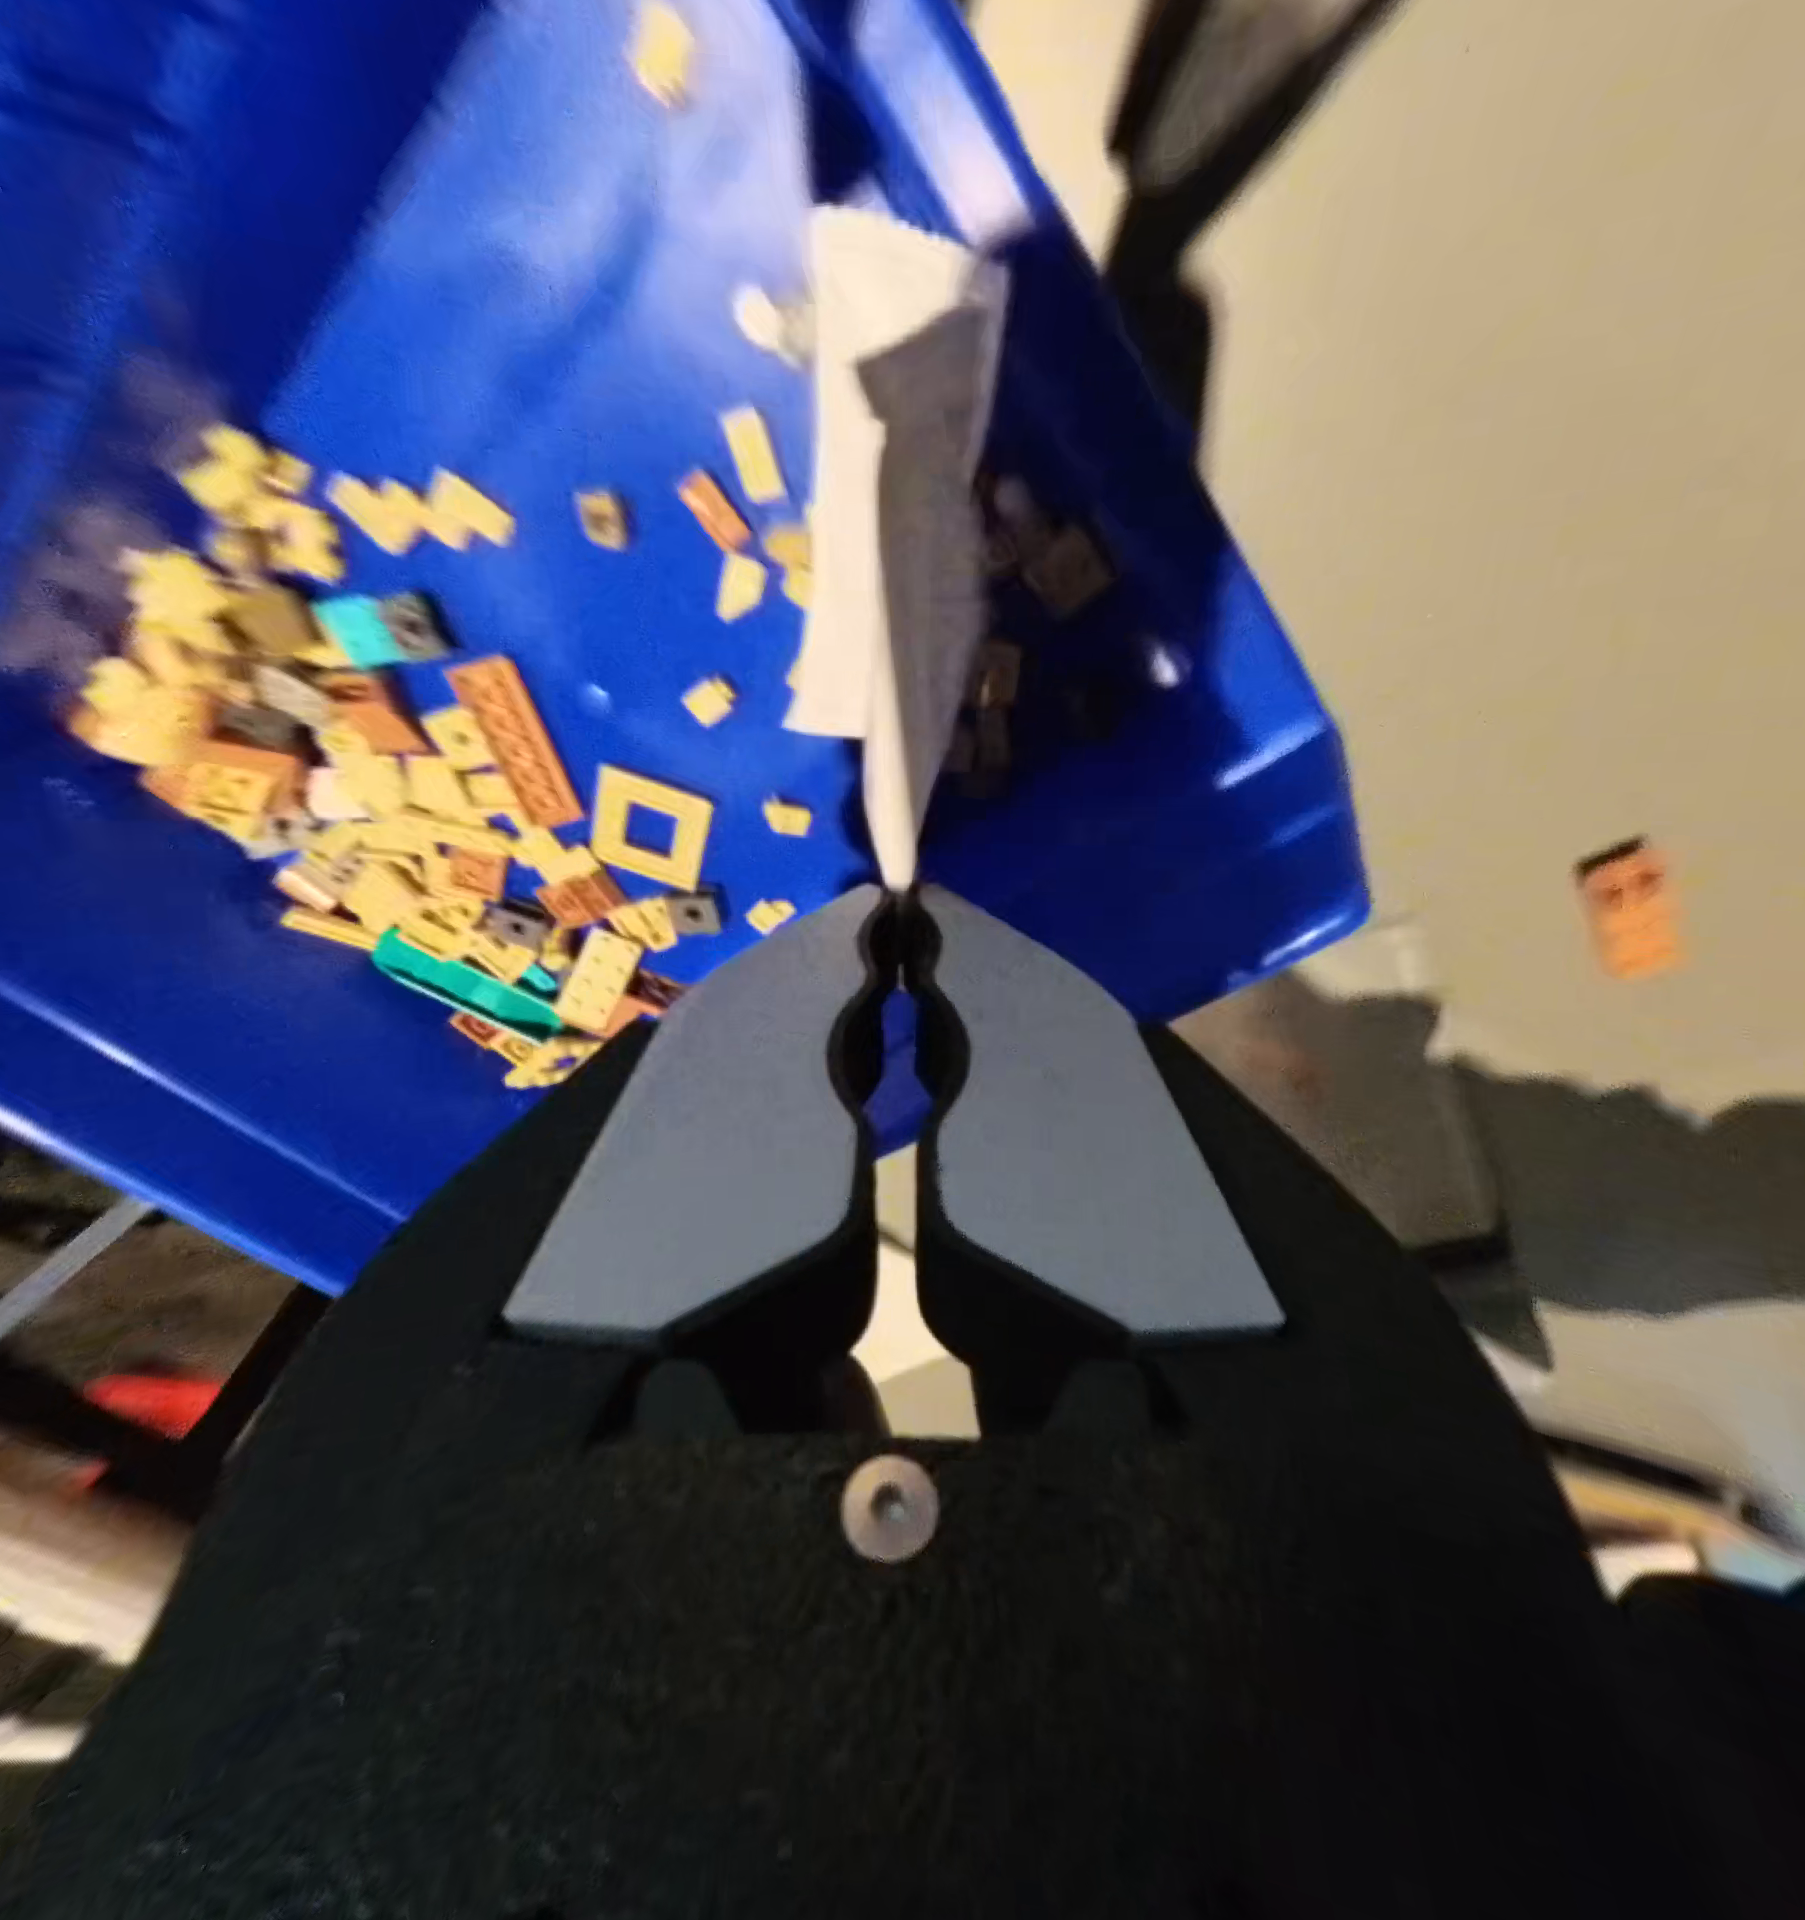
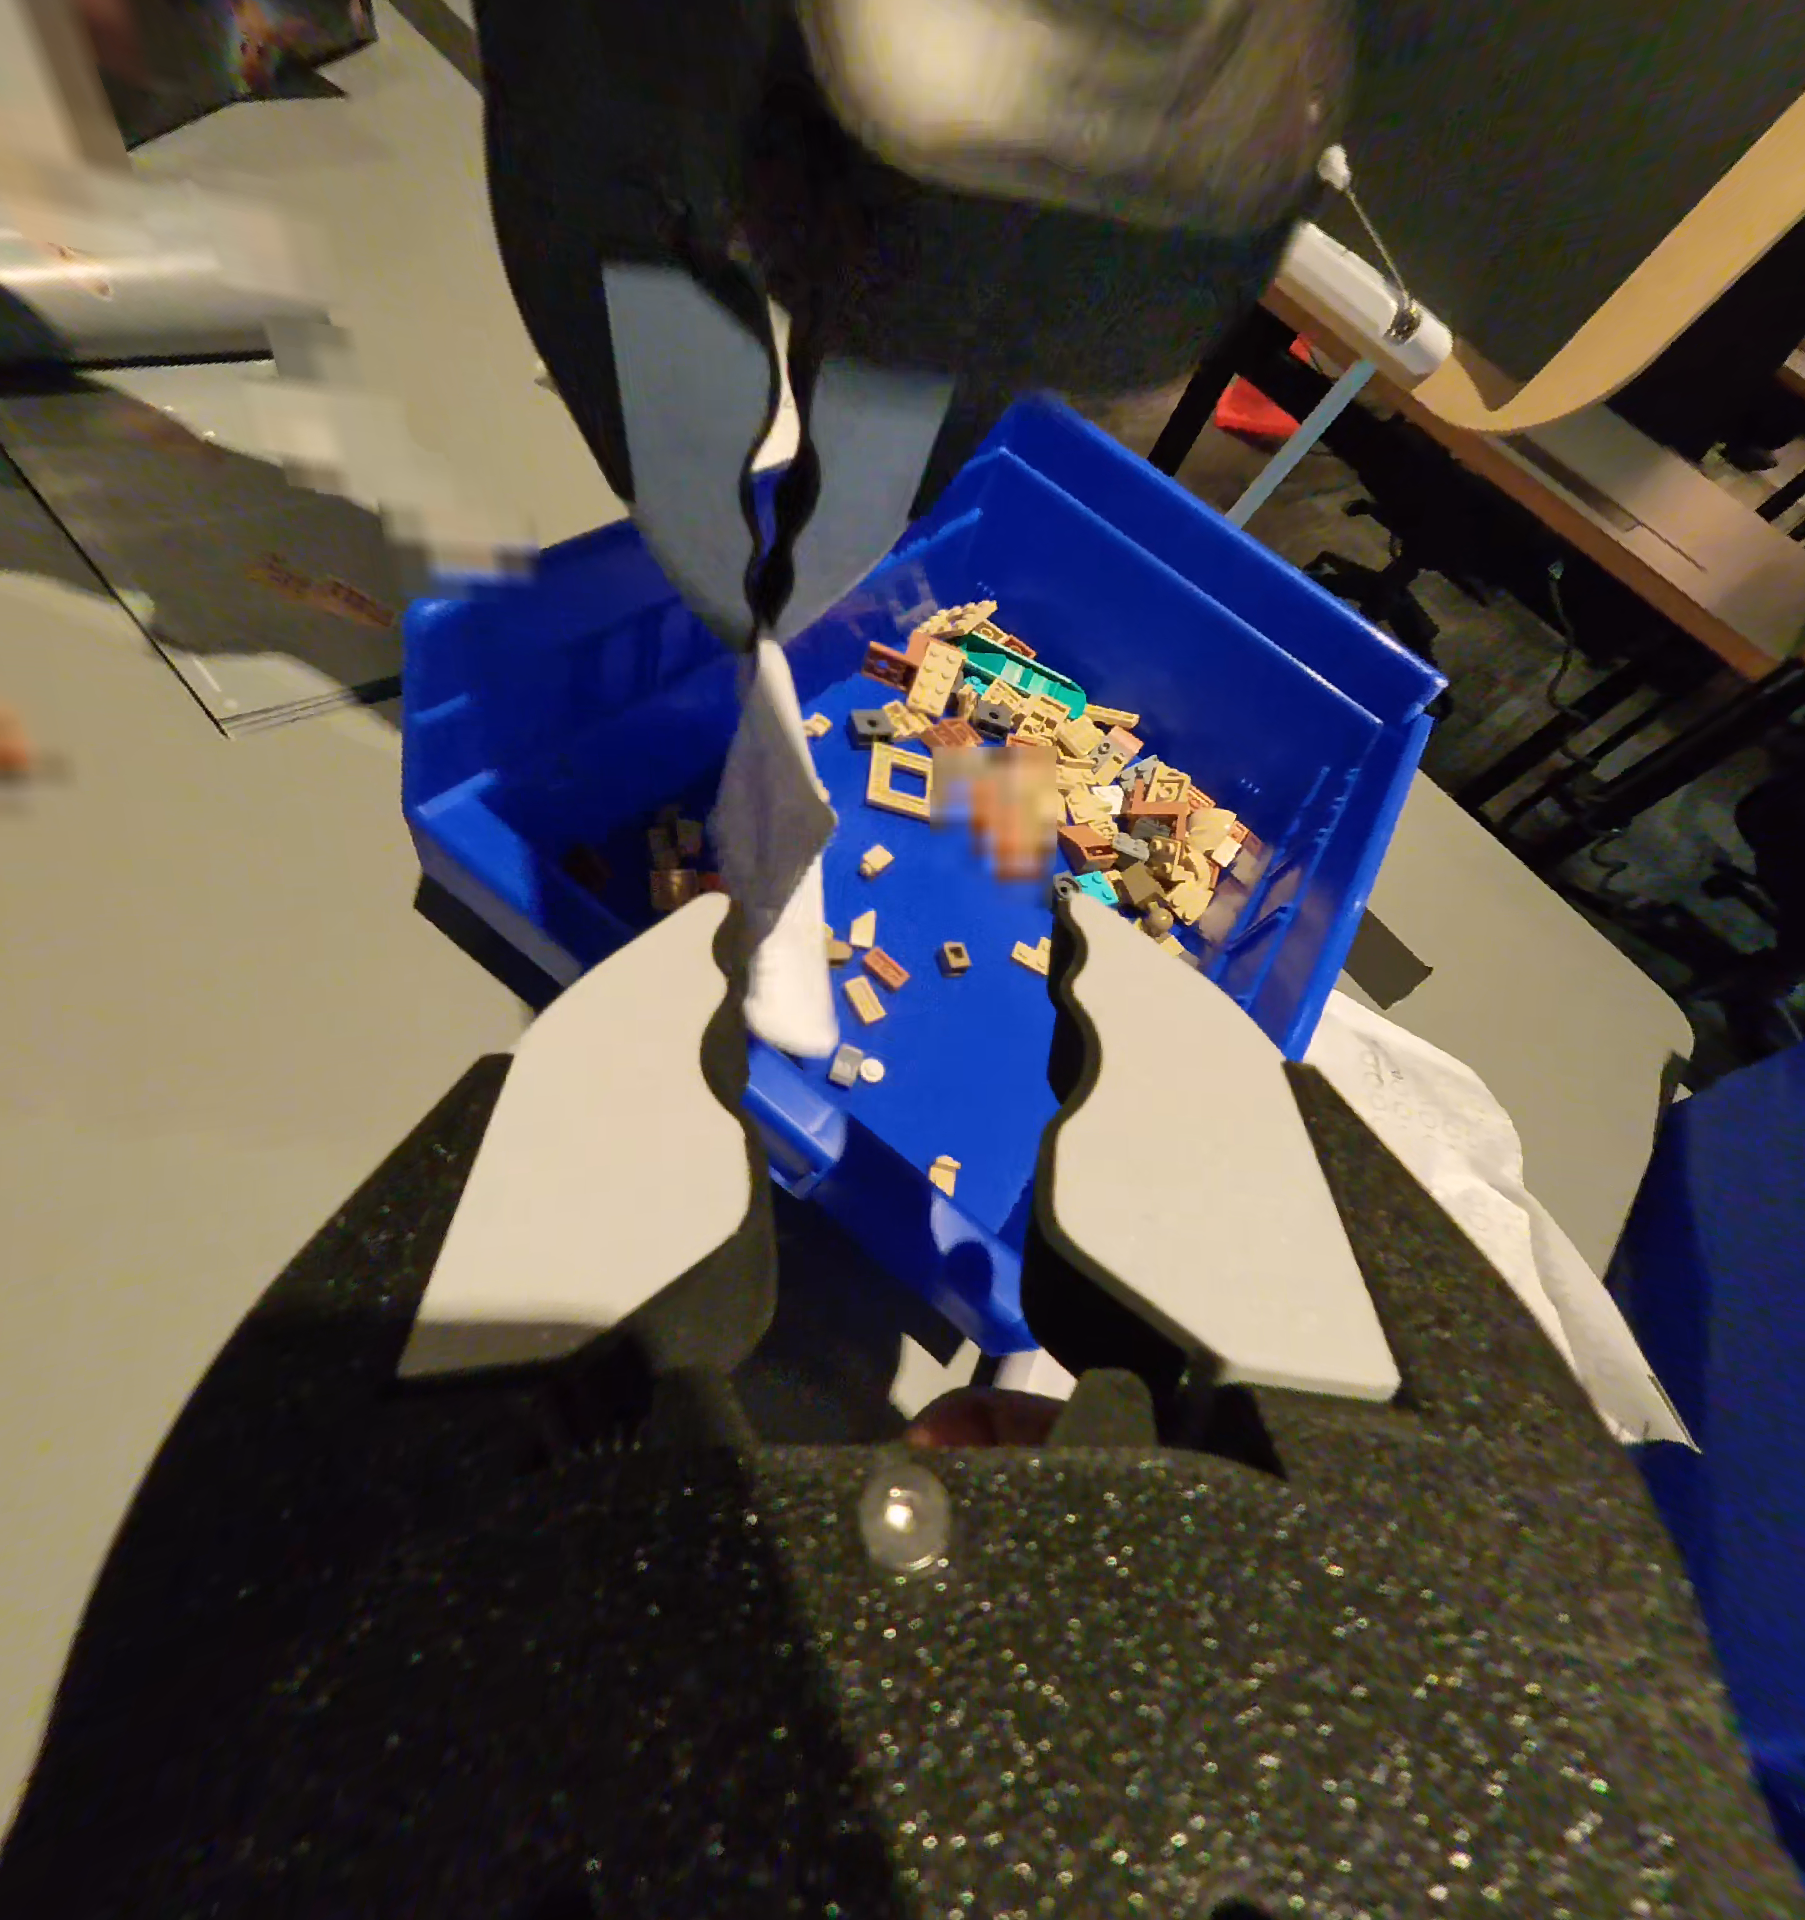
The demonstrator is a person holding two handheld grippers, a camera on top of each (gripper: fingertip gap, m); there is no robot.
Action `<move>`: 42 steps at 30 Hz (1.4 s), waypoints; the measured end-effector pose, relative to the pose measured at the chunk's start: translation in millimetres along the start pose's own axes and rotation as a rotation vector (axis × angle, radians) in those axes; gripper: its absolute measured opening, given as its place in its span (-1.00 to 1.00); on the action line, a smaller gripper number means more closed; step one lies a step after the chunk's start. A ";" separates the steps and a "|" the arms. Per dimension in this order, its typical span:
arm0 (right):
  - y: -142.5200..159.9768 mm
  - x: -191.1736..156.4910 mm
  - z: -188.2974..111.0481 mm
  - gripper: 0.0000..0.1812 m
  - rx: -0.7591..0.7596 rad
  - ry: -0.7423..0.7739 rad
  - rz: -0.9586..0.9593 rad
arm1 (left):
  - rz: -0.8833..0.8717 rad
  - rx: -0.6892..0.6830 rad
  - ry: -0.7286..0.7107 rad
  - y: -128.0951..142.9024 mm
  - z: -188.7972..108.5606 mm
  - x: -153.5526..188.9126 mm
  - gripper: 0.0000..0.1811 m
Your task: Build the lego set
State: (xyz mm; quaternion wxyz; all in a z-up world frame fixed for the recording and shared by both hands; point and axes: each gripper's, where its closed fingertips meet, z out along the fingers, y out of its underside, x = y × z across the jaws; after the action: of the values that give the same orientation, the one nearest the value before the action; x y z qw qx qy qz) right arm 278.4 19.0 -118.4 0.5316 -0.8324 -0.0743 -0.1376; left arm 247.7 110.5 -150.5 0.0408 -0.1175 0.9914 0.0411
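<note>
In the right wrist view, the right gripper (image 2: 887,935) stood low in the frame with its jaws spread wide and empty, just above the near wall of a blue bin (image 2: 1168,613) resting on the grey bench (image 2: 150,935). At mid-frame a white paper bag (image 2: 773,831) dangled over the bin's floor, pinched at its top corner by the closed jaws of the left gripper (image 2: 763,623), which came down from the upper centre. Beyond it, toward the right wall, lay the heap of loose bricks (image 2: 1085,769), tan, brown, grey and teal, with a few strays scattered nearer the camera. A second crumpled bag (image 2: 1449,1164) lay on the bench at the right edge.

The left wrist view, badly blurred, showed the same pinch on the bag's corner (image 1: 898,810). That grip looked thin: a jolt could likely free the bag, dropping it onto the bricks. Any pieces left inside might spill past the low near wall. Whether the bag was empty could not be told.
</note>
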 end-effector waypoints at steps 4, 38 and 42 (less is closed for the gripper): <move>-1.1 0.7 -1.0 -0.40 0.013 -0.003 0.012 | -0.043 -0.015 -0.010 6.9 6.5 -5.8 -1.00; -40.1 -12.0 2.8 -0.69 0.257 0.057 -0.049 | -0.615 1.286 0.145 -13.7 -53.2 -0.3 -1.00; -57.1 -21.9 -2.3 -0.70 0.350 0.035 -0.048 | -0.466 1.380 0.055 -17.8 -60.4 6.9 -1.00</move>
State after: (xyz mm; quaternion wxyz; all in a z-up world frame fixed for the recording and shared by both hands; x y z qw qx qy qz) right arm 241.9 41.6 -74.9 0.6663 -0.7225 -0.1076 -0.1496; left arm 240.9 86.2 -92.5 0.0886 -0.2740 0.7414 -0.6062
